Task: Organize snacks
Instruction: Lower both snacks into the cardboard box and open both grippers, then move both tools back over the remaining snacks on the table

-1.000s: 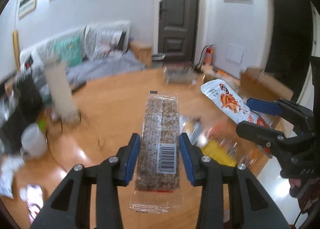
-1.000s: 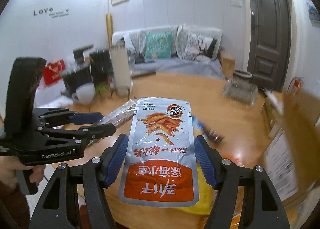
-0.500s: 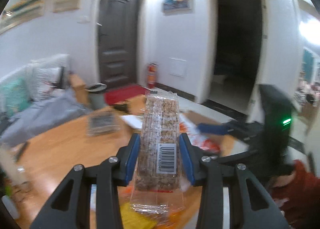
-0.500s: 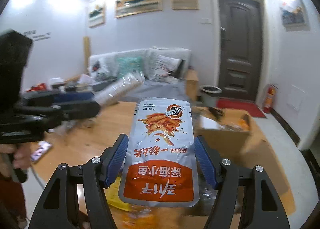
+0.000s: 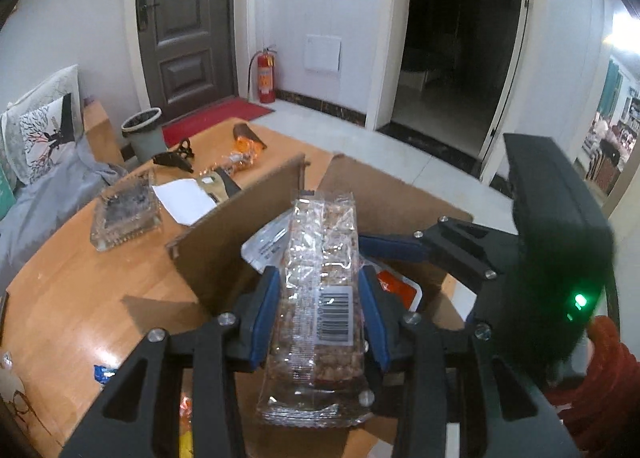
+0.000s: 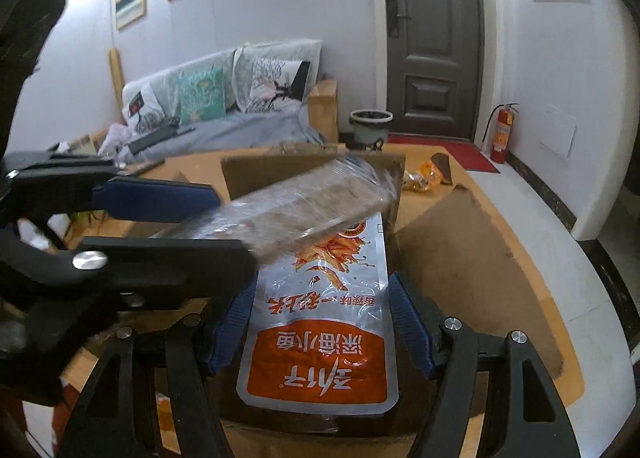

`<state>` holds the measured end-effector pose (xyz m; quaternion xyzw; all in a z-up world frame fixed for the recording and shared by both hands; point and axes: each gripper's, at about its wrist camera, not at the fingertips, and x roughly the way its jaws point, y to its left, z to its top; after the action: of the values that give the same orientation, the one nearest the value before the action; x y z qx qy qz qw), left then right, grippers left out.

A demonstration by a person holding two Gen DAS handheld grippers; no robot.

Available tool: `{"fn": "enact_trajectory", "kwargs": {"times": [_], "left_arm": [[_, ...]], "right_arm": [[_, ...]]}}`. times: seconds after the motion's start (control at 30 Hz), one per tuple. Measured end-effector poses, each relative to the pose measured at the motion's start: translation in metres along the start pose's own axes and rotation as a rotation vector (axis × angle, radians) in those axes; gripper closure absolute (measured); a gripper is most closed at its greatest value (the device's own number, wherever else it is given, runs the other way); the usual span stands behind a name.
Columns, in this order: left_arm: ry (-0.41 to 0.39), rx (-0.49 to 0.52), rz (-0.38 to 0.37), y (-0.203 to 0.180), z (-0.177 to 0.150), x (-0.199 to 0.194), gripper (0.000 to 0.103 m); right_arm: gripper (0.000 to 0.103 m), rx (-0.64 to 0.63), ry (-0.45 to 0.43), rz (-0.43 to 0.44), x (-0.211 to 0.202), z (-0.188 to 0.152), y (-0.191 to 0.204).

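My left gripper is shut on a clear-wrapped peanut brittle bar with a barcode label. It holds the bar over an open cardboard box. My right gripper is shut on a silver and orange spicy-strip snack pouch, also over the box. In the right wrist view the left gripper comes in from the left, and its bar lies across the pouch's top. In the left wrist view the right gripper reaches in from the right, with the pouch partly hidden behind the bar.
The box stands on a wooden table. On the table are a glass ashtray, white paper, an orange snack packet and small wrappers at the near edge. A bin, sofa and door lie beyond.
Both grippers have swung from the table's middle to the cardboard box and lowered over it. The bar and the pouch now overlap above the box. Both grips are unchanged.
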<state>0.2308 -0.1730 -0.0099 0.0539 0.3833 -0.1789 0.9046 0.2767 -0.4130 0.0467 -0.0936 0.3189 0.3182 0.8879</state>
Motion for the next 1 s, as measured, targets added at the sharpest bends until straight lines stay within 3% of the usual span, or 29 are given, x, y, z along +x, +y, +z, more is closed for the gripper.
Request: {"fn": "enact_trajectory", "kwargs": {"times": [0.13,0.2,0.27,0.33,0.5,0.67,1.0], "left_arm": [[0.04,0.004,0.02,-0.006,0.003,0.013,0.062],[0.042,0.004,0.025,-0.004,0.003,0.015,0.051],[0.032,0.013,0.037,-0.002,0.002,0.011,0.039],[0.027,0.016,0.038,0.001,0.002,0.008,0.039],[-0.011,-0.007,0.044,0.009,-0.001,-0.016,0.038],[-0.054,-0.028,0.084,0.025,-0.012,-0.053,0.036],[-0.085,-0.122,0.248,0.085,-0.081,-0.145,0.035]], "right_arm": [[0.037,-0.028,0.031,0.015,0.01,-0.001,-0.003],[0.035,-0.046,0.055,0.01,0.013,-0.004,-0.001],[0.024,-0.054,0.072,0.008,0.013,-0.007,0.0],[0.019,-0.059,0.093,0.024,0.009,-0.008,-0.002],[0.019,-0.088,0.102,-0.01,-0.006,-0.007,0.002],[0.019,-0.069,0.074,0.017,-0.029,-0.005,0.012],[0.019,-0.111,-0.066,0.175,-0.074,0.009,0.097]]}}
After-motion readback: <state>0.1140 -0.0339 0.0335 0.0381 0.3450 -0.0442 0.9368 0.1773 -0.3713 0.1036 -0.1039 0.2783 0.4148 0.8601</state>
